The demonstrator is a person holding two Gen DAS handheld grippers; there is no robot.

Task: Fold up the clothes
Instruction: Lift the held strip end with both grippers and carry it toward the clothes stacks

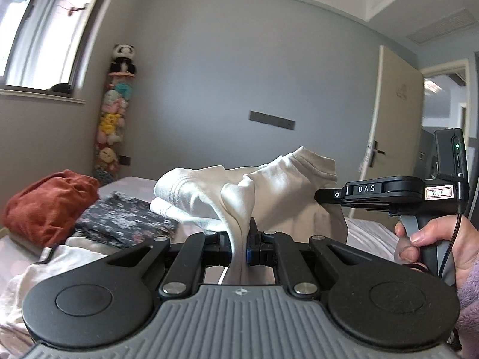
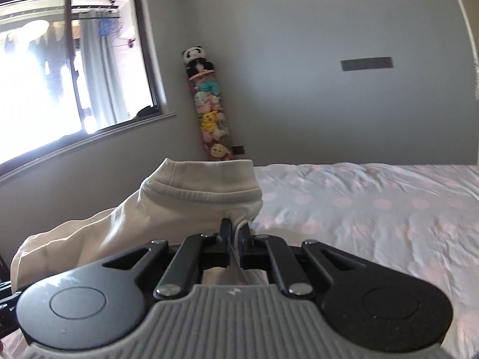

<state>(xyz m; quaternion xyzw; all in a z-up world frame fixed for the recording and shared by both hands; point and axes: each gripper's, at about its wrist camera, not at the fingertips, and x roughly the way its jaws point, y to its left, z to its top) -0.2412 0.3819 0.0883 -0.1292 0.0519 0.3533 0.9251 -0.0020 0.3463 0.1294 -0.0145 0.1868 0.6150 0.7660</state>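
Observation:
A cream-white garment (image 1: 239, 191) hangs in the air above the bed, bunched and folded over itself. My left gripper (image 1: 241, 239) is shut on a pinched fold of it, with cloth running down between the jaws. In the right wrist view the same garment (image 2: 179, 206) shows its ribbed hem on top, and my right gripper (image 2: 236, 233) is shut on the cloth just under that hem. The right gripper's body (image 1: 389, 191) and the hand holding it (image 1: 431, 248) appear at the right of the left wrist view.
A rust-red garment (image 1: 48, 206) and a folded dark floral one (image 1: 125, 221) lie on the bed at the left. The bed (image 2: 374, 215) has a white cover with pink dots. A tall tube of plush toys (image 2: 209, 110) stands in the corner, and a door (image 1: 392, 125) is open at the right.

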